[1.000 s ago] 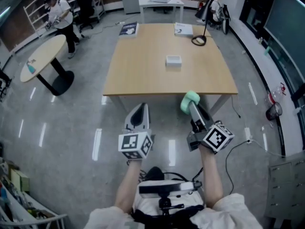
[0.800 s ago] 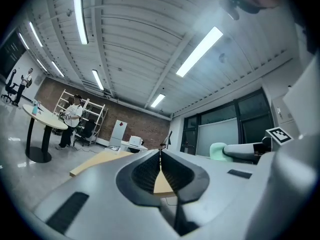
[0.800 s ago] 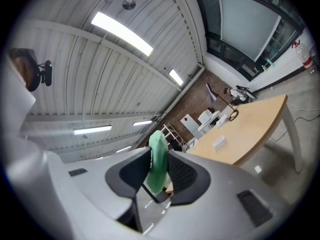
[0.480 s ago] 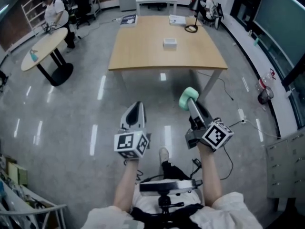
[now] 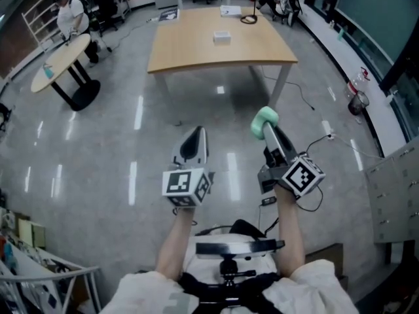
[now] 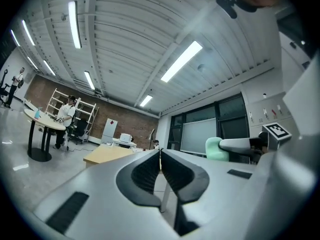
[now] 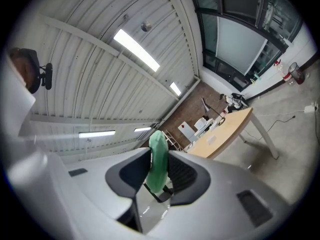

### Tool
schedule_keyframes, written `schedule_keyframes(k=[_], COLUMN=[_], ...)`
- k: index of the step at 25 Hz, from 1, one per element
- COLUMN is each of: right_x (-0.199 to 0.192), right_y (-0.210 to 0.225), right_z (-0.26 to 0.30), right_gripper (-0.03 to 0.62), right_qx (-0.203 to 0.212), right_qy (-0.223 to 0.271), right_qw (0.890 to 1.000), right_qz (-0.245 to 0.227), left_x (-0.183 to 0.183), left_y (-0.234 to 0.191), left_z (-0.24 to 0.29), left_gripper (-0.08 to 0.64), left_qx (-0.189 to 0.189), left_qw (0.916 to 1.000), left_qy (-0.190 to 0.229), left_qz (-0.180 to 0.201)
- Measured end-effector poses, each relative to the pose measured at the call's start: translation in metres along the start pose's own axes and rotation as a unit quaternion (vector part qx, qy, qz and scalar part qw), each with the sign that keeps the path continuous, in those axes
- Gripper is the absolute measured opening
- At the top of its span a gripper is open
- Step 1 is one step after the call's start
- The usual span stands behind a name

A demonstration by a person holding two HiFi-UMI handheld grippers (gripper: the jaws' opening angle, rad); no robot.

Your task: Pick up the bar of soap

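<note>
The bar of soap (image 5: 264, 122) is pale green and rounded, and it sits clamped at the tip of my right gripper (image 5: 267, 129), held out over the grey floor. In the right gripper view the soap (image 7: 158, 160) stands edge-on between the two dark pads, which press on both its faces. My left gripper (image 5: 194, 142) is held level beside it to the left, with its jaws closed together and nothing between them. The left gripper view shows the soap (image 6: 215, 148) off to the right.
A wooden table (image 5: 196, 51) stands far ahead with a small white box (image 5: 222, 37) and a black lamp (image 5: 249, 18) on it. A round table (image 5: 59, 61) and a person (image 5: 67, 15) are at the far left. Grey cabinets (image 5: 396, 188) line the right side.
The wooden table has receded up the frame and more shiny floor lies between it and me. Both grippers keep their pose, with the soap still in the right one.
</note>
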State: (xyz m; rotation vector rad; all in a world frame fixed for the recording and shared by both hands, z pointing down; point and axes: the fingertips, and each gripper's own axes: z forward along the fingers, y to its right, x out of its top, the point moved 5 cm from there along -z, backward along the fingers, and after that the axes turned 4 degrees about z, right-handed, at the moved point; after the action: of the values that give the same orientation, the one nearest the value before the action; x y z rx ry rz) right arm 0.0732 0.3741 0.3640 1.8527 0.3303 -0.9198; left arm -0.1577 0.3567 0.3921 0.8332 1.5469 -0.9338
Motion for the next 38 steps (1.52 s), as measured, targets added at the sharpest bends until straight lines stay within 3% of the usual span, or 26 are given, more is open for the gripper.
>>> schedule_keyframes(k=[9,15,27,38], right_x=[0.024,0.039,0.024,0.013], right_y=[-0.004,-0.008,-0.032,-0.053], right_z=[-0.105,-0.156,-0.203,-0.203], right_gripper=[0.118,0.118,0.118,0.118], right_qx=[0.000,-0.001,0.001,0.016], right_qy=[-0.025,-0.036,-0.034,-0.039], right_qw=[1.000,0.999,0.999,0.999], right_qz=[0.012,0.017,0.006,-0.014], left_x=[0.007,0.004,0.000,0.005], left_y=[0.098,0.155,0.165,0.163], left_z=[-0.060,-0.085,-0.118,-0.138], left_gripper=[0.015,0.015,0.015,0.015], left_qx=[0.029,0.031,0.023,0.028], left_qw=[0.9994,0.9995,0.9996,0.9995], left_qy=[0.014,-0.004,0.003,0.007], left_qz=[-0.014,0.000,-0.012,0.014])
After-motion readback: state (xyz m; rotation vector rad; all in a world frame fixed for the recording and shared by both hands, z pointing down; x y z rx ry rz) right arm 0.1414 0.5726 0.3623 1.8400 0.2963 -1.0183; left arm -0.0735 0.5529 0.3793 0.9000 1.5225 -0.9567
